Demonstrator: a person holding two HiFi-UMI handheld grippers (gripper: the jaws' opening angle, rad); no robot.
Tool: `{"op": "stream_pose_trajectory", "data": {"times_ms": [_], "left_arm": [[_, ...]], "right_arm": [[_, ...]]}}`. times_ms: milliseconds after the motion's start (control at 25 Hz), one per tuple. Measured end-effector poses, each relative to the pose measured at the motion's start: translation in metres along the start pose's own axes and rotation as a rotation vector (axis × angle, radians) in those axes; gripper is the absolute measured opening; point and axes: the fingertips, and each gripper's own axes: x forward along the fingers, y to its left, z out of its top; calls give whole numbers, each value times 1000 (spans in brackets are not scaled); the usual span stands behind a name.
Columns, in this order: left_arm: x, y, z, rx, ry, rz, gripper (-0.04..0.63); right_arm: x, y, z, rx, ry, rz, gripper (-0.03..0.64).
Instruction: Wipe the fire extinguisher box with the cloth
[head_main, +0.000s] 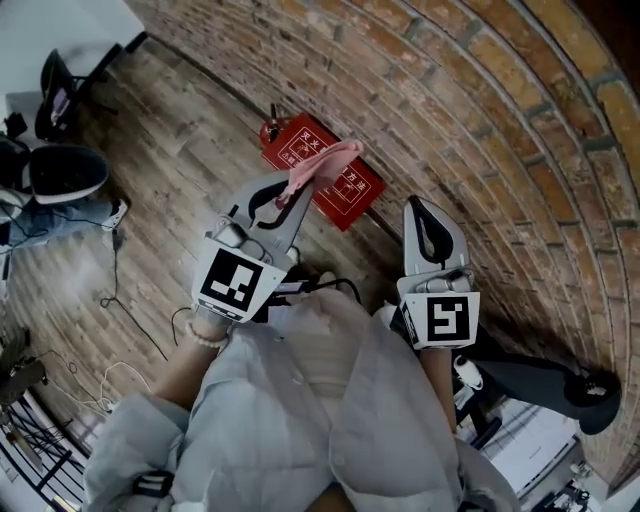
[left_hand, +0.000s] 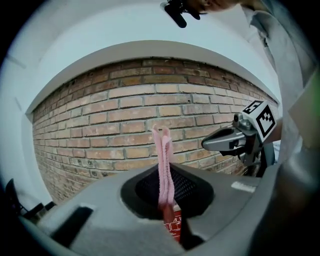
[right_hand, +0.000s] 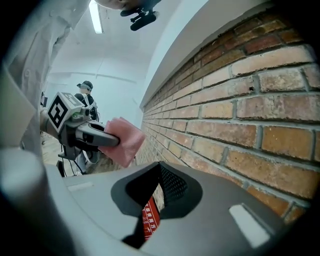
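- Head view: the fire extinguisher box (head_main: 350, 192) lay flat on the wooden floor (head_main: 180, 170) at the foot of the brick wall (head_main: 460, 110). It was red, and its top face carried rows of white Chinese characters too small to read with certainty.
- Its long axis ran from upper left to lower right, roughly along the wall. The top looked closed, and nothing showed of its contents.
- The left gripper (head_main: 298, 188) had its jaws clamped on the pink cloth (head_main: 325, 163), which trailed from the tip across the box's upper edge.
- The right gripper (head_main: 417, 207) hung to the right of the box, jaws together with nothing between them. Both grippers' cubes bore black-and-white square markers.
- Left gripper view: the cloth (left_hand: 163, 160) stood as a narrow folded strip pinched between the jaws of the left gripper (left_hand: 165, 202). A sliver of the box (left_hand: 173, 228) with white print showed below, and the right gripper (left_hand: 207, 144) was off to the right.
- Right gripper view: the jaws of the right gripper (right_hand: 159, 175) met empty, with the box's (right_hand: 149, 218) white characters in the slit beneath. The left gripper (right_hand: 114, 141) held the cloth (right_hand: 126, 141) beside the wall (right_hand: 240, 120).
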Motion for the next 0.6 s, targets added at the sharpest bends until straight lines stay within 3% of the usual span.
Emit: {"op": "stream_pose_trajectory", "data": {"times_ms": [600], "left_arm": [[-7, 10, 10, -63, -41, 16, 12]], "right_arm": [[12, 13, 15, -32, -16, 45, 7]]}}
